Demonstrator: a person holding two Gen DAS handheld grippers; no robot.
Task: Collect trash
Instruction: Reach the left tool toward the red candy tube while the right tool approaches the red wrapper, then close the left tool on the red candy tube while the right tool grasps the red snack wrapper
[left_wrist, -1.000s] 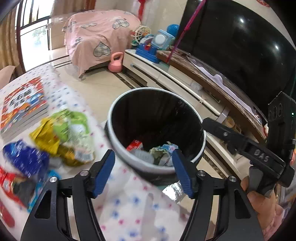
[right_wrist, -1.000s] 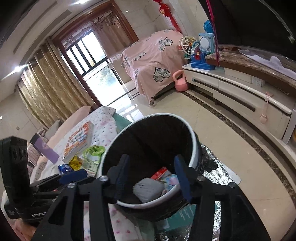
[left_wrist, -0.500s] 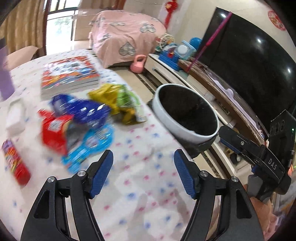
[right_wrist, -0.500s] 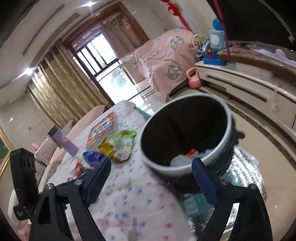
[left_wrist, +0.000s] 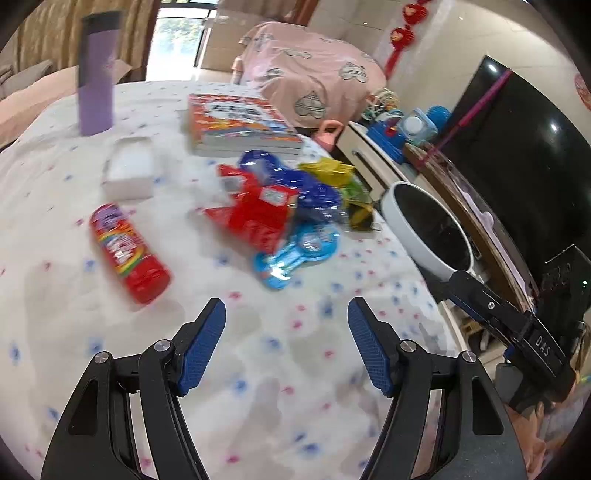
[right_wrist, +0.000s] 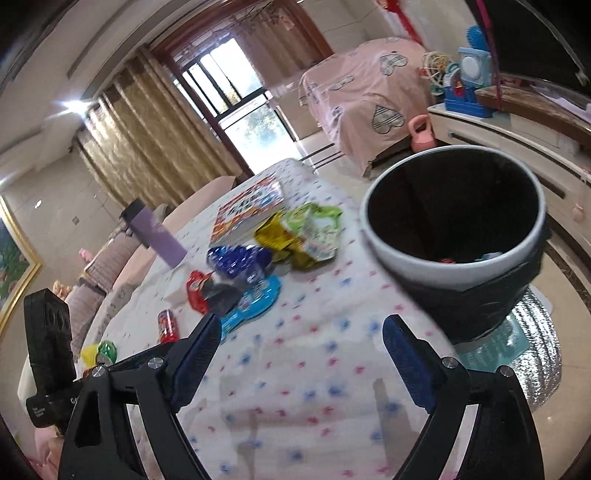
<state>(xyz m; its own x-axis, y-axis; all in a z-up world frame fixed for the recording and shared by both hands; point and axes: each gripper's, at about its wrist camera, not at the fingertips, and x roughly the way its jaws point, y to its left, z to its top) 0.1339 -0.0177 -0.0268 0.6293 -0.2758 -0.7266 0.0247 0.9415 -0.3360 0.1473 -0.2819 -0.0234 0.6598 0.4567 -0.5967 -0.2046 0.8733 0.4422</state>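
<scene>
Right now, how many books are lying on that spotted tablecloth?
1: the book lies flat at the far edge of the tablecloth, just behind the wrapper pile. None other shows.

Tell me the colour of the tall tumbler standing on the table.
Purple tumbler with a dark lid; left wrist view shows it best.

The left tool (left_wrist: 286, 334) hangs open and empty over the spotted tabletop (left_wrist: 55, 229). Ahead lie wrappers (left_wrist: 284, 206), a red can (left_wrist: 127, 253), a book (left_wrist: 240, 123); the bin (left_wrist: 428, 230) stands right.
</scene>
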